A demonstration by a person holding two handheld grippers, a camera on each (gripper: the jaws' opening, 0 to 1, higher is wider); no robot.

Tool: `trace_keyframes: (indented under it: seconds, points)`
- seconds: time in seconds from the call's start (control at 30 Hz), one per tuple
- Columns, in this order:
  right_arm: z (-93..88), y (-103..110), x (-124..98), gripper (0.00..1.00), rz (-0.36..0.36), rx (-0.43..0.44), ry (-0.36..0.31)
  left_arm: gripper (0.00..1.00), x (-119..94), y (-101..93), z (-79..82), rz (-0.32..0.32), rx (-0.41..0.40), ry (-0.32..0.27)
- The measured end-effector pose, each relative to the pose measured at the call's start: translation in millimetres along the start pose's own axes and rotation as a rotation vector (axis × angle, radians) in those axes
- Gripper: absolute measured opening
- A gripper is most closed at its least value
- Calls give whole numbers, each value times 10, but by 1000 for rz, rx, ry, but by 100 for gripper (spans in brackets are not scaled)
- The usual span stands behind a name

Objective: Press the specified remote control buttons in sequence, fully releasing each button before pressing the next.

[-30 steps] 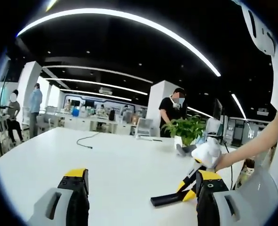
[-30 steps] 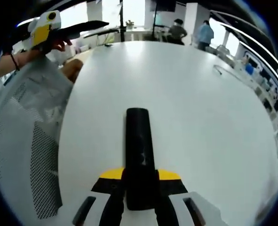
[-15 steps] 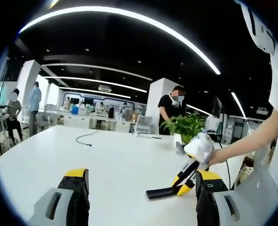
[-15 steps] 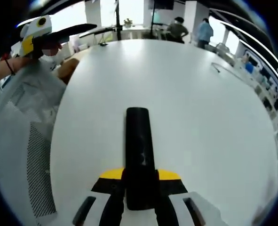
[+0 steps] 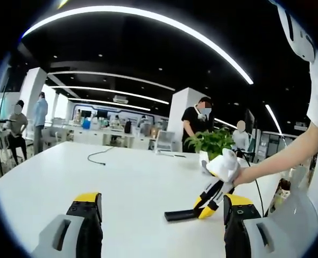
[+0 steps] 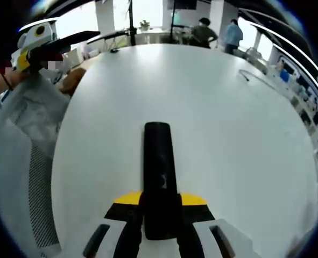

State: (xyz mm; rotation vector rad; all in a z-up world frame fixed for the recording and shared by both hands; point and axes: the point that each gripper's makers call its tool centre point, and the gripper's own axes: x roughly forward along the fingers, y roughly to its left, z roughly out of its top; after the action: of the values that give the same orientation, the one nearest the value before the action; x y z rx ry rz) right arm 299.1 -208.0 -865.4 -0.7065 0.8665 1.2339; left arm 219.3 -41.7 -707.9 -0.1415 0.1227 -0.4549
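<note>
A black remote control (image 6: 159, 172) points forward over the white table (image 6: 228, 140), and my right gripper (image 6: 160, 207) is shut on its near end. From the left gripper view, that same right gripper (image 5: 208, 200) hangs from a person's hand at the right. There the remote (image 5: 177, 215) reaches leftward just above the table (image 5: 121, 183). My left gripper (image 5: 161, 215) stands open, its yellow-tipped jaws far apart with nothing between them. In the right gripper view the left gripper (image 6: 37, 40) is held high at the upper left, away from the remote.
A potted plant (image 5: 210, 142) and a black cable (image 5: 99, 156) sit on the far part of the table. People stand at the desks behind it. White fabric and mesh (image 6: 29, 161) lie along the table's left side in the right gripper view.
In the left gripper view the right gripper and remote have drifted a little to the left. The left gripper sits further toward the upper left of the right gripper view. The grip on the remote is unchanged.
</note>
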Motion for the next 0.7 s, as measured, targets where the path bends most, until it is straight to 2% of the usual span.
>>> trace_keyframes:
  seconds: [0.7]
  points:
    - [52,-187,50,21,-5,2,-8,97,32,7,-37,-4,-10,15]
